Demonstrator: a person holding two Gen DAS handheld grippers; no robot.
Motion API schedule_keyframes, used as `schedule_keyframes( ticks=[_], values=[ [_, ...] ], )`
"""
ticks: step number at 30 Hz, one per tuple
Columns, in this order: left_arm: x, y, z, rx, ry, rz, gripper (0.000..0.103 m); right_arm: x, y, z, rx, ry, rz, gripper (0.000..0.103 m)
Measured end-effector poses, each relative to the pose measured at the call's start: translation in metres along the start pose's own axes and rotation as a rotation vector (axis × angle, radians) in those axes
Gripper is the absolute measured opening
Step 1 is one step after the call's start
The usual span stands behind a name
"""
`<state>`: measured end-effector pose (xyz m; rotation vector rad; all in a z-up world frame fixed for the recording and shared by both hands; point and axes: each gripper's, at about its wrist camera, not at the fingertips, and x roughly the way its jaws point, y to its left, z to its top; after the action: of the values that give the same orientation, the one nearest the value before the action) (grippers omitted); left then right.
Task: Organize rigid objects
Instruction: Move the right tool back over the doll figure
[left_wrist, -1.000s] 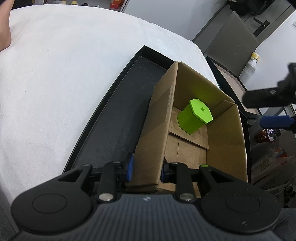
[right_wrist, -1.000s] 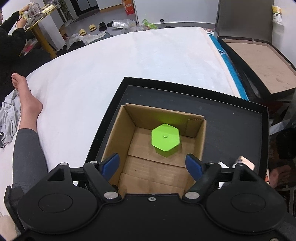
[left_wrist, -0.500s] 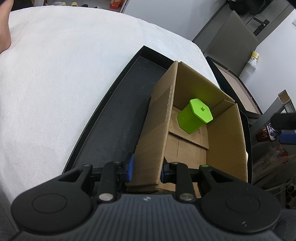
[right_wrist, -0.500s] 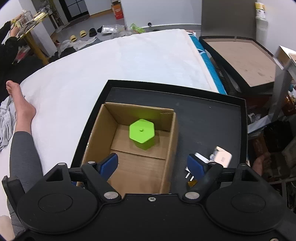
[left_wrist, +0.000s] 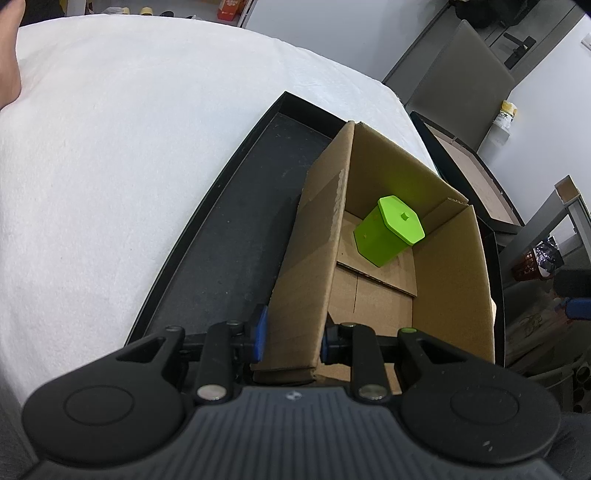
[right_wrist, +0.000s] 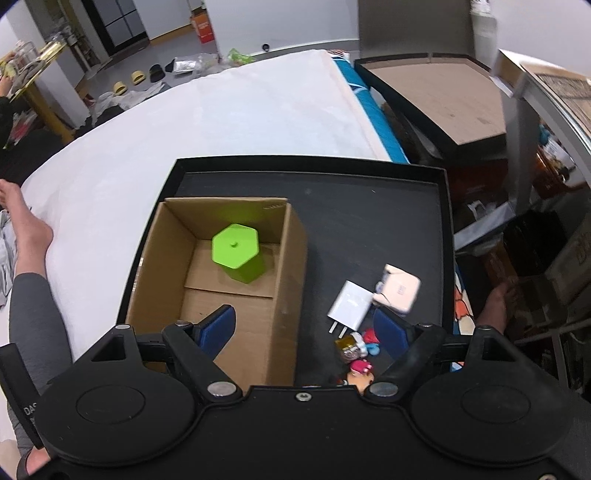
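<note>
Left wrist view shows the left claw (left_wrist: 291, 338) clenched on the near wall of the cardboard box (left_wrist: 454, 280), one blue pad outside and one inside, which steadies the box in the black tray (left_wrist: 229, 236). The tray sits on a white padded surface (left_wrist: 129, 166), probably a bed. The green hexagonal container (left_wrist: 389, 230) stands inside the box against its far wall; it is a rigid, smooth, matte plastic prism with a small nub at the centre of its lid. The right claw (right_wrist: 304, 328) is released and carries nothing, its jaws having just been opening, and it hangs above the tray floor beside the box, over the remaining loose items. These are a white charger (right_wrist: 351, 304) with flat sides and metal prongs, a pale rounded-corner case (right_wrist: 399, 288) touching it, and a cluster of small colourful figurines (right_wrist: 360, 350). Risk one: the charger and case lie in contact, so a descent onto either may nudge or drag the other. Risk two: the figurines are small, irregular and crowded, so the pads may slip or lift more than one. Risk three: the corrugated wall is thin and flexible, so heavy left pressure may crease it or tilt the box.
</note>
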<state>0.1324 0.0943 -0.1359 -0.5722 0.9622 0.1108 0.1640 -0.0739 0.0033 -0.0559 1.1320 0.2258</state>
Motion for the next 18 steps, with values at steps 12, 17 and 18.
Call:
schedule_keyframes(
  ticks=[12, 17, 18],
  values=[
    [0.000, 0.000, 0.000, 0.001, 0.003, -0.006, 0.025, 0.021, -0.027, -0.023, 0.078, 0.041, -0.040, 0.081],
    [0.001, 0.000, -0.001, -0.004, 0.003, -0.012, 0.025, 0.040, -0.038, -0.033, 0.116, 0.073, -0.055, 0.081],
    [0.001, 0.001, -0.001, -0.004, 0.003, -0.013, 0.025, 0.043, -0.040, -0.035, 0.121, 0.079, -0.060, 0.081]
  ],
)
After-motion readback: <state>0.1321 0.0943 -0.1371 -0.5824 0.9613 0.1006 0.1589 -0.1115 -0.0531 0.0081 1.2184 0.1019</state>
